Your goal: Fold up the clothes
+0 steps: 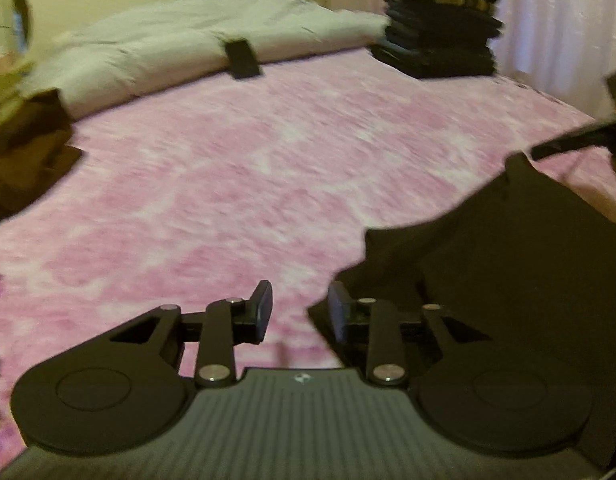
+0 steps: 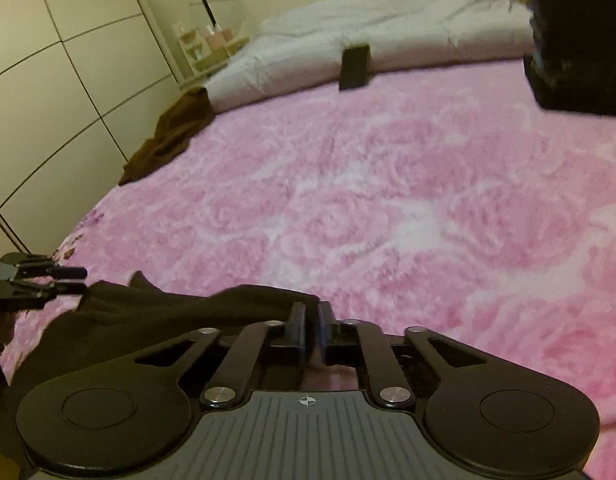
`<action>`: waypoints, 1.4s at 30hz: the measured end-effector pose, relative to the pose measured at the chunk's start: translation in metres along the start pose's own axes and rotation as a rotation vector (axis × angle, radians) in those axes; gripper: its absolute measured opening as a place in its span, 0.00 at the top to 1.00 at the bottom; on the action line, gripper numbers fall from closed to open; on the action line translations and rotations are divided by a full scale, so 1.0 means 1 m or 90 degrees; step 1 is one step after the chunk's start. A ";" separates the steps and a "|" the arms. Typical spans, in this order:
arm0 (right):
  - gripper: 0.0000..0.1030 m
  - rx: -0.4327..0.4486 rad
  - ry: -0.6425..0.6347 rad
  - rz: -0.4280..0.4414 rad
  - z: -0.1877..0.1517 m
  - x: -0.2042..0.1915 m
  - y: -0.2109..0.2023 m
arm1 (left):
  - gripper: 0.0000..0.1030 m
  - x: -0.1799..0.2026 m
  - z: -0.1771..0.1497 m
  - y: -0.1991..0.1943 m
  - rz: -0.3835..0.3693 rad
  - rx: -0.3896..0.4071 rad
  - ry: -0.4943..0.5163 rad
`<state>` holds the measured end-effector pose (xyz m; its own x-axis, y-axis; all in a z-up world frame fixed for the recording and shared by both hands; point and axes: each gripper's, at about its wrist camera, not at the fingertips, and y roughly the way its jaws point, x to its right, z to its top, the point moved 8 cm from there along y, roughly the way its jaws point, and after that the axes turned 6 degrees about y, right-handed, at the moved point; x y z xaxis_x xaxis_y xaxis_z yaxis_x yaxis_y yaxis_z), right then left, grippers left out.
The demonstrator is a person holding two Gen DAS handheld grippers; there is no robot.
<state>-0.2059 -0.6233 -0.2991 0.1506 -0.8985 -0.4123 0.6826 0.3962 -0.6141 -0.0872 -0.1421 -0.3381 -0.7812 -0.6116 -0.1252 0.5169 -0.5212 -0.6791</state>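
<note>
A dark garment [image 1: 499,256] lies on the pink blanket [image 1: 228,184], at the right of the left wrist view. My left gripper [image 1: 300,312] is open and empty, with its right finger at the garment's near left edge. In the right wrist view the same garment [image 2: 156,312] lies low at the left. My right gripper [image 2: 311,320] is shut on the garment's edge. The left gripper [image 2: 72,280] shows at the far left of that view, beside the garment. The right gripper's fingers [image 1: 567,140] show at the right edge of the left wrist view.
A tall stack of folded dark clothes [image 1: 439,20] stands at the back right of the bed. A white duvet [image 1: 196,40] with a small black object [image 1: 242,58] lies at the head. A brown garment [image 2: 172,132] lies at the bed's left edge beside the wardrobe [image 2: 48,80].
</note>
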 end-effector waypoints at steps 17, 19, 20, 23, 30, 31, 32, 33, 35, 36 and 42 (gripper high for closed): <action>0.53 -0.082 -0.068 0.042 -0.010 -0.051 0.061 | 0.64 0.065 0.000 0.031 -0.126 -0.059 -0.016; 0.53 -0.078 -0.039 0.034 -0.007 -0.037 0.059 | 0.63 0.063 0.001 0.032 -0.122 -0.062 -0.024; 0.53 -0.078 -0.033 0.025 -0.008 -0.033 0.056 | 0.63 0.063 0.001 0.033 -0.120 -0.062 -0.027; 0.53 -0.073 -0.046 -0.033 -0.014 -0.023 0.039 | 0.62 0.061 0.000 0.032 -0.108 -0.063 -0.039; 0.53 -0.003 -0.067 0.017 -0.032 -0.067 -0.041 | 0.66 0.068 0.005 0.003 -0.034 -0.050 -0.040; 0.53 -0.003 -0.063 0.034 -0.039 -0.076 -0.048 | 0.66 0.069 0.005 -0.004 -0.031 -0.041 -0.047; 0.53 -0.010 -0.058 0.048 -0.049 -0.083 -0.048 | 0.66 0.070 0.006 -0.012 -0.028 -0.032 -0.053; 0.53 -0.018 -0.053 0.062 -0.059 -0.090 -0.049 | 0.66 0.072 0.007 -0.022 -0.028 -0.019 -0.059; 0.53 -0.055 -0.066 0.085 -0.082 -0.099 -0.044 | 0.66 0.079 0.000 -0.038 -0.040 -0.021 -0.057; 0.53 -0.073 -0.073 0.095 -0.094 -0.103 -0.042 | 0.66 0.082 -0.003 -0.046 -0.045 -0.023 -0.055; 0.60 -0.085 -0.085 0.061 -0.114 -0.078 -0.045 | 0.64 0.090 -0.052 -0.051 -0.026 -0.094 -0.048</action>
<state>-0.3299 -0.5499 -0.3163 0.3101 -0.8691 -0.3855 0.5607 0.4946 -0.6641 -0.2024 -0.1398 -0.3529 -0.7691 -0.6376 -0.0447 0.4243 -0.4570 -0.7817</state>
